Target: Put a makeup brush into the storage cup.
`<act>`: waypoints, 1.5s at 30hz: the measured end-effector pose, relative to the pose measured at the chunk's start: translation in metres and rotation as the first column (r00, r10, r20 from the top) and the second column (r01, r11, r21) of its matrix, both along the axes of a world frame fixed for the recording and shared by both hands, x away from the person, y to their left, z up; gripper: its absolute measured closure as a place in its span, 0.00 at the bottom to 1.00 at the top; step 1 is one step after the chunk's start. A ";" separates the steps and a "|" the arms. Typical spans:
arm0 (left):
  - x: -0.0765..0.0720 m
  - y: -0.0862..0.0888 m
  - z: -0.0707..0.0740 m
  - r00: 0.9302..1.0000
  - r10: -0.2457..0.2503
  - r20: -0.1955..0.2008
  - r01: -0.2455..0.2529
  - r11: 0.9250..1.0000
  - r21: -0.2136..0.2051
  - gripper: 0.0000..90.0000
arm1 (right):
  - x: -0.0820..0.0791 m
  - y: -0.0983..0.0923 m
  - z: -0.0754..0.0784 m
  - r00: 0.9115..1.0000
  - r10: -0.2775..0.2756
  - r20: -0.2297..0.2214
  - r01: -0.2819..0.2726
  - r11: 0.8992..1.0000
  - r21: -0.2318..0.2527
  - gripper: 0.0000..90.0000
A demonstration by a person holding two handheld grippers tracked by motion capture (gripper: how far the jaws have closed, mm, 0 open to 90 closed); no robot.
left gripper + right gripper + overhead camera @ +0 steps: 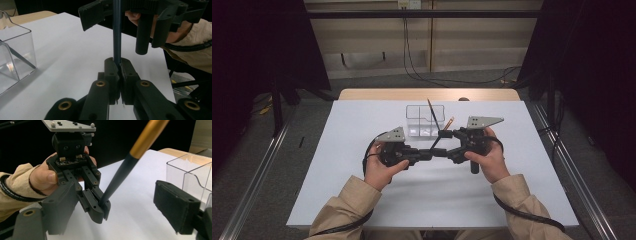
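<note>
Left gripper view: left gripper clamps the pen; right gripper jaws apart may knock it askew

A white table top stands on a grey floor. Black curtains flank both sides. Behind, a beige wall carries hanging black cables.

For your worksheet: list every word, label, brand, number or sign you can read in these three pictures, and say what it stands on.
None can be read.
Pencil: dark shaft and gold band show no print.
Clear box: no label.
Left gripper, right gripper and the grey plates: only screws and holes.
Wall socket: too small to tell.
</note>
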State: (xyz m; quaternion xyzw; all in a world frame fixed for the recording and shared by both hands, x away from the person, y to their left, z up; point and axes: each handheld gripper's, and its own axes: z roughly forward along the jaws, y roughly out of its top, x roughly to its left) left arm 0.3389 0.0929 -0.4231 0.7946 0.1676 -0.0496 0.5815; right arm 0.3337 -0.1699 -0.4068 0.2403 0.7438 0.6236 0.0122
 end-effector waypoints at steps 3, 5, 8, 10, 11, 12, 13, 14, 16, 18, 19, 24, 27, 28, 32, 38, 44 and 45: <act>0.001 0.000 0.000 1.000 0.001 -0.002 -0.001 1.000 -0.005 0.95 | 0.000 0.000 0.000 1.000 0.004 -0.001 -0.004 1.000 0.002 0.25; 0.001 -0.001 0.000 1.000 0.001 -0.003 -0.001 1.000 -0.014 0.95 | 0.000 0.001 0.000 1.000 0.006 -0.006 -0.006 1.000 -0.003 0.26; 0.000 -0.001 0.000 1.000 0.002 0.000 -0.002 1.000 -0.016 0.95 | 0.000 0.001 0.001 1.000 0.004 -0.005 -0.004 1.000 -0.002 0.28; 0.000 -0.002 -0.001 1.000 0.002 -0.002 -0.003 1.000 -0.016 0.95 | 0.000 0.001 0.001 1.000 0.004 -0.007 -0.004 1.000 0.001 0.30; 0.000 -0.002 -0.001 1.000 0.002 -0.004 -0.002 1.000 -0.015 0.95 | 0.000 0.002 0.000 1.000 0.004 -0.009 -0.004 1.000 -0.001 0.31; 0.000 -0.001 -0.001 1.000 0.002 -0.005 -0.002 1.000 -0.014 0.95 | 0.000 0.002 0.000 1.000 0.004 -0.009 -0.004 1.000 -0.003 0.33; 0.000 -0.001 -0.001 1.000 0.007 -0.006 -0.007 1.000 -0.016 0.95 | 0.000 0.002 0.000 1.000 0.004 -0.009 -0.004 1.000 -0.001 0.35; 0.000 -0.001 -0.002 1.000 0.010 -0.007 -0.010 1.000 -0.017 0.95 | 0.000 0.001 -0.001 1.000 0.003 -0.011 -0.003 1.000 0.001 0.38; 0.000 0.000 -0.002 1.000 0.010 -0.005 -0.010 1.000 -0.014 0.95 | -0.001 0.001 -0.001 1.000 0.002 -0.011 -0.002 1.000 0.002 0.41; 0.000 0.001 -0.002 1.000 0.012 -0.007 -0.012 1.000 -0.012 0.95 | -0.001 0.000 0.000 1.000 -0.004 -0.011 0.004 1.000 0.002 0.46; 0.000 0.001 -0.002 1.000 0.013 -0.007 -0.013 1.000 -0.012 0.95 | -0.001 -0.001 0.000 1.000 -0.006 -0.008 0.006 1.000 0.010 0.49; 0.001 0.002 -0.003 1.000 0.015 -0.008 -0.015 1.000 -0.011 0.95 | 0.000 -0.005 0.003 1.000 -0.020 -0.005 0.020 0.999 0.025 0.61; 0.001 0.001 -0.004 1.000 0.014 -0.011 -0.014 1.000 -0.011 0.95 | -0.001 -0.006 0.005 1.000 -0.030 -0.002 0.030 0.999 0.031 0.70; 0.001 0.001 -0.004 1.000 0.014 -0.012 -0.014 1.000 -0.011 0.95 | 0.000 -0.007 0.005 1.000 -0.031 0.001 0.031 0.999 0.040 0.73; 0.001 -0.001 -0.005 1.000 0.007 -0.016 -0.008 1.000 -0.014 0.95 | 0.000 -0.009 0.007 0.999 -0.045 0.008 0.044 0.997 0.061 0.85; 0.001 -0.002 -0.004 1.000 0.010 -0.016 -0.010 1.000 -0.013 0.95 | 0.001 -0.009 0.008 0.999 -0.045 -0.018 0.047 0.996 0.079 0.87; -0.001 -0.006 -0.006 1.000 0.006 -0.023 -0.006 1.000 -0.010 0.95 | 0.001 -0.007 0.009 0.999 -0.029 -0.045 0.033 0.995 0.091 0.90; -0.001 -0.007 -0.007 1.000 0.006 -0.025 -0.006 1.000 -0.010 0.95 | 0.002 -0.007 0.009 0.999 -0.026 -0.045 0.030 0.995 0.093 0.91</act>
